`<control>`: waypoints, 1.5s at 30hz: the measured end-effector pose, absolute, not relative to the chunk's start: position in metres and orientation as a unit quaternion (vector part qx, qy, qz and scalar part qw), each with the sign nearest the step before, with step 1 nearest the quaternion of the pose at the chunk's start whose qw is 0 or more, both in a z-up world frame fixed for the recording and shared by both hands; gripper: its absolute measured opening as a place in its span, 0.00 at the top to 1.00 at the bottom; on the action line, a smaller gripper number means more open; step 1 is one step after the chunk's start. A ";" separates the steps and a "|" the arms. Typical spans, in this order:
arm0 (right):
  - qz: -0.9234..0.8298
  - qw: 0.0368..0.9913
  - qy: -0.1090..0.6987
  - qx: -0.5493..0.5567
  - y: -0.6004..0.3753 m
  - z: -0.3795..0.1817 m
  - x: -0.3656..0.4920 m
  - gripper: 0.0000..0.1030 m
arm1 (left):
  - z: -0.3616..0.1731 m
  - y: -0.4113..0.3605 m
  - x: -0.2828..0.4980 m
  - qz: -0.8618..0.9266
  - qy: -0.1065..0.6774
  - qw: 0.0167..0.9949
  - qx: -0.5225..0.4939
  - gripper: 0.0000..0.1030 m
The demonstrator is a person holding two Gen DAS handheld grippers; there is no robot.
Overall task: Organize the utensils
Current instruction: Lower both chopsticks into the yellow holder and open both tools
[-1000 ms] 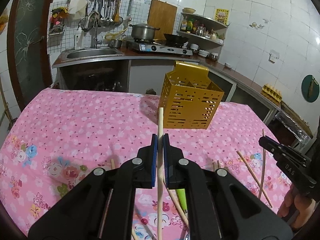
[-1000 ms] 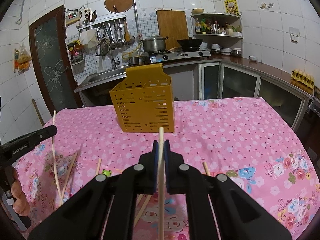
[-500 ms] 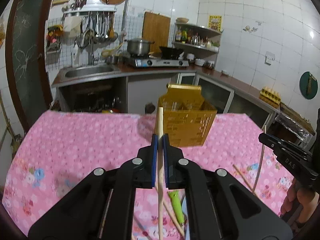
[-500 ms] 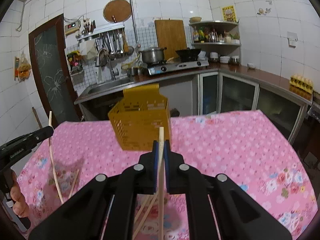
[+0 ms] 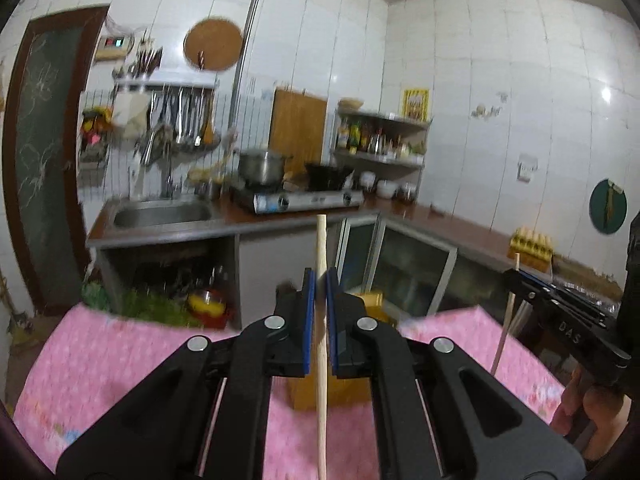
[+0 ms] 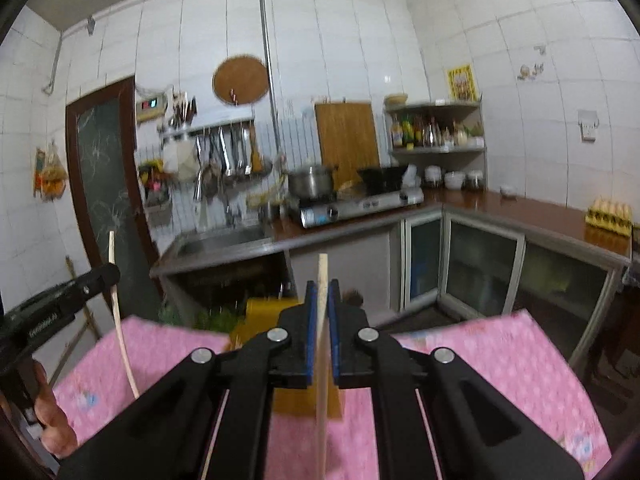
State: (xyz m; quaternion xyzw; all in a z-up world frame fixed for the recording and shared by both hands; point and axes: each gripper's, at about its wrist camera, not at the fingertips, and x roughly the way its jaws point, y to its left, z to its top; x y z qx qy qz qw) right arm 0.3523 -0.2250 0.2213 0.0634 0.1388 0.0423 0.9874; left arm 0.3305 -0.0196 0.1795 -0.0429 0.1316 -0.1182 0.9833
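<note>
Dim indoor light, glare on the white wall tiles [image 5: 608, 94], motion blur throughout, strong fisheye bending at edges.

Your left claw [image 5: 319, 300] and right claw [image 6: 322, 312] are both raised and level, blue pads pinched nearly together, pointing forward.

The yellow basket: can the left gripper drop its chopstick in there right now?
Probably yes. The left gripper holds its chopstick upright, and the basket sits just beyond and below the fingers with nothing between. Its opening is hidden, so aiming is uncertain.
</note>
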 end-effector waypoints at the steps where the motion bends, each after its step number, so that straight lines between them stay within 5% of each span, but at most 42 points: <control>1: 0.040 0.989 0.129 0.064 -0.224 0.227 0.358 0.94 | 0.185 -0.024 0.337 -0.115 0.119 0.985 -0.041 0.96; 14: 0.034 0.997 0.037 0.062 -0.202 0.241 0.454 0.95 | 0.191 -0.058 0.448 -0.083 0.058 0.994 -0.045 0.96; 30: 0.065 0.989 0.121 0.061 -0.204 0.129 0.486 0.95 | 0.091 -0.056 0.469 -0.095 0.124 0.987 -0.028 0.96; 45: 0.069 0.983 0.157 0.066 -0.214 0.113 0.490 0.93 | 0.067 -0.058 0.476 -0.089 0.165 0.982 -0.009 0.95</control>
